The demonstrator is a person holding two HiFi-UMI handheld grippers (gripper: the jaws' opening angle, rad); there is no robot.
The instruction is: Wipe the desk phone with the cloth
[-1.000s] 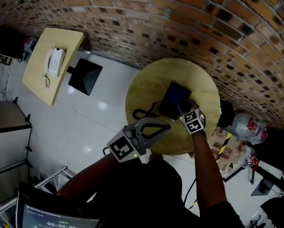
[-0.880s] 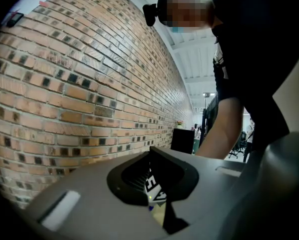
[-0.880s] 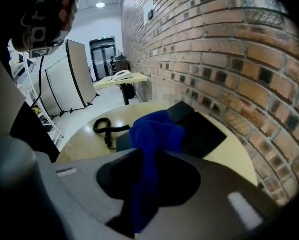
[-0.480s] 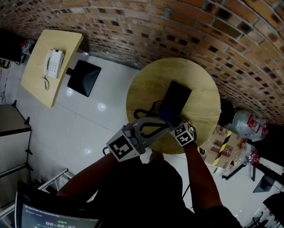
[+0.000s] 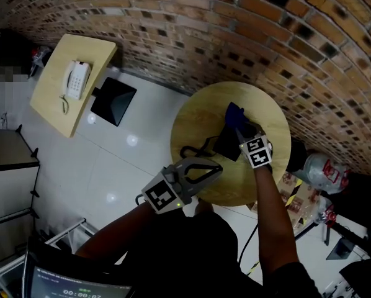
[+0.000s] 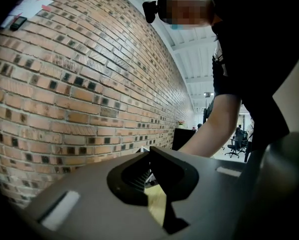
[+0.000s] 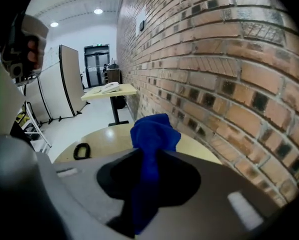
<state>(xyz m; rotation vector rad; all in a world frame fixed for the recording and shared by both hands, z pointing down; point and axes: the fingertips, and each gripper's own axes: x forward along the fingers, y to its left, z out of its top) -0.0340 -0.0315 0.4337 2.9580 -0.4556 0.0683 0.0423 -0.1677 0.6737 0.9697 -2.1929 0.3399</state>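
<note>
A person works over a round wooden bench set against a brick wall. The right gripper points down at the far end of the black desk phone, its fingers pinching a bunched blue cloth, which stands up in a tuft past the fingertips just over that end of the phone. The phone lies near the middle of the bench, and its dark cord loops off to the left. The left gripper is held level at the near edge of the bench, just near of the phone, its fingers pressed together with nothing between them. Far to the left, a white phone sits on a rectangular bench.
</note>
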